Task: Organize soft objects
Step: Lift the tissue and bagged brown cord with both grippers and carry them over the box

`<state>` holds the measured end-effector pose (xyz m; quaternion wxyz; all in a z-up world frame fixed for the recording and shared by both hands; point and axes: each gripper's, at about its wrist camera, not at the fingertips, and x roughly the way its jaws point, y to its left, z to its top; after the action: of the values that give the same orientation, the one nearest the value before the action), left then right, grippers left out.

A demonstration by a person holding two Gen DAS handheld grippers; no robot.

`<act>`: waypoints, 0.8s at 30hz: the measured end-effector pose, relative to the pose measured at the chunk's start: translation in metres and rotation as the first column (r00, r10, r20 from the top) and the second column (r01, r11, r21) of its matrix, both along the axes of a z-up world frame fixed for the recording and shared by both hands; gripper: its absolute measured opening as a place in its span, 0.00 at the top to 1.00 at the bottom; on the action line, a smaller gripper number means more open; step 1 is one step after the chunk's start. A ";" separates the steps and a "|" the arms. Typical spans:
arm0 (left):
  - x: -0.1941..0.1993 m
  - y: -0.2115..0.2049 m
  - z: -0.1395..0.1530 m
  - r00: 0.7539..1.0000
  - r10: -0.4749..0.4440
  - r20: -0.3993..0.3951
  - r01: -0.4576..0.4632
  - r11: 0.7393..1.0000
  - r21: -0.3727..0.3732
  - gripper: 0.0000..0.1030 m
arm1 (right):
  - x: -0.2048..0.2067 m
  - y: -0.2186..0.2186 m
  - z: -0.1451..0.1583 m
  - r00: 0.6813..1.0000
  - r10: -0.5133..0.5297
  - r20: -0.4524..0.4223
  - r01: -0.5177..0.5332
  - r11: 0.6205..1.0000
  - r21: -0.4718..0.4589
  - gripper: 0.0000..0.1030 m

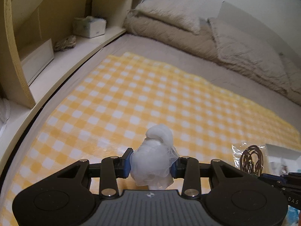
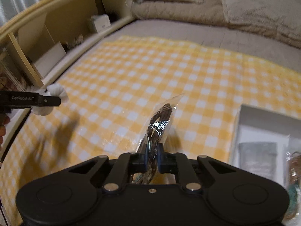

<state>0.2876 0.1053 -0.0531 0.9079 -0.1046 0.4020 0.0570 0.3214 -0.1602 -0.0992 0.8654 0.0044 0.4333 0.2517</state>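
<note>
My left gripper (image 1: 151,164) is shut on a white mesh bath puff (image 1: 156,158) and holds it above the yellow checked cloth (image 1: 131,98). The puff and left gripper also show at the left of the right wrist view (image 2: 54,98). My right gripper (image 2: 152,157) is shut on a clear plastic bag holding a coiled brown cord (image 2: 160,120), lifted above the cloth. That bag shows at the lower right of the left wrist view (image 1: 250,158). A white box (image 2: 263,116) with a grey folded cloth (image 2: 257,156) inside lies at the right.
A cream shelf unit (image 1: 62,24) runs along the left with a tissue box (image 1: 89,26) and a rope bundle (image 1: 65,42). Beige pillows and a folded quilt (image 1: 216,37) lie at the far end of the bed.
</note>
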 end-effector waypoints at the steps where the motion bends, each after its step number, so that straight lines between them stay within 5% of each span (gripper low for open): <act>1: -0.001 -0.005 0.003 1.000 -0.010 0.013 0.010 1.000 -0.005 0.61 | -0.002 -0.003 0.005 1.000 0.001 0.014 -0.001 1.000 0.001 0.91; 9: -0.014 -0.053 0.030 0.990 -0.090 0.111 0.095 0.995 -0.041 0.61 | -0.019 -0.053 0.044 0.995 -0.069 0.065 0.063 0.993 0.098 0.91; 24: -0.017 -0.171 0.047 0.931 -0.306 0.199 0.326 0.942 -0.077 0.61 | -0.047 -0.155 0.080 0.955 -0.229 0.190 0.212 0.972 0.106 0.91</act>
<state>0.2701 -0.0658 -0.0065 0.9313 -0.0924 0.3305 -0.1219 0.2747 -0.3156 -0.0188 0.9263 0.0638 0.3296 0.1709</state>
